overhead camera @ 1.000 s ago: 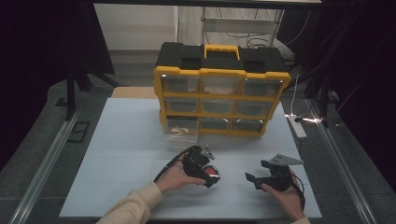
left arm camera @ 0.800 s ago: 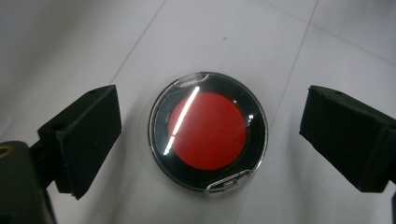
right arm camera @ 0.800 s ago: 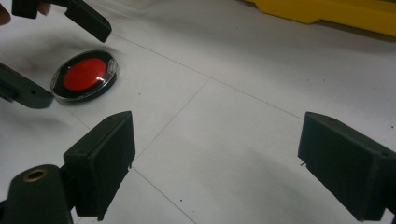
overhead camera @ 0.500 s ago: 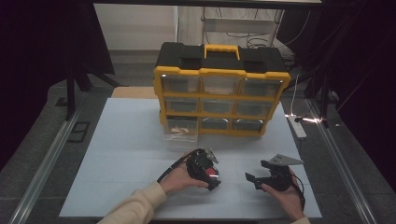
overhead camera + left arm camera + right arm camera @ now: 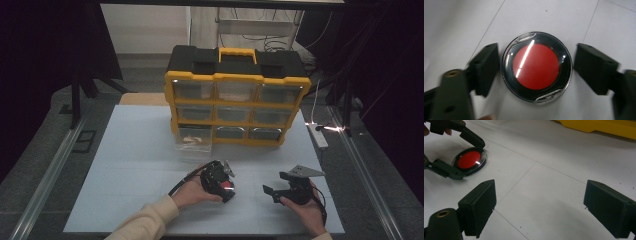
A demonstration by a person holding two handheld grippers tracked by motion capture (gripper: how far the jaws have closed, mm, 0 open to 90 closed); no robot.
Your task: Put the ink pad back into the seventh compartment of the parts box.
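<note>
The left gripper [image 5: 535, 68] has just been closing its fingers around the red round case [image 5: 536, 67] on the table [image 5: 130, 150], narrow gaps remaining either side. Beside the case, the right gripper [image 5: 551, 205] holds its fingers wide apart, gripping nothing.

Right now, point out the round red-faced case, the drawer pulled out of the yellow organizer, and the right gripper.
round red-faced case [image 5: 536, 67]: left gripper view, middle of its red face.
pulled-out drawer [image 5: 193, 138]: high view, its clear front wall.
right gripper [image 5: 539, 206]: right gripper view, the gap midway between its fingertips.

Workshop or lab (yellow parts organizer [image 5: 235, 100], dark curtains [image 5: 45, 75]).
</note>
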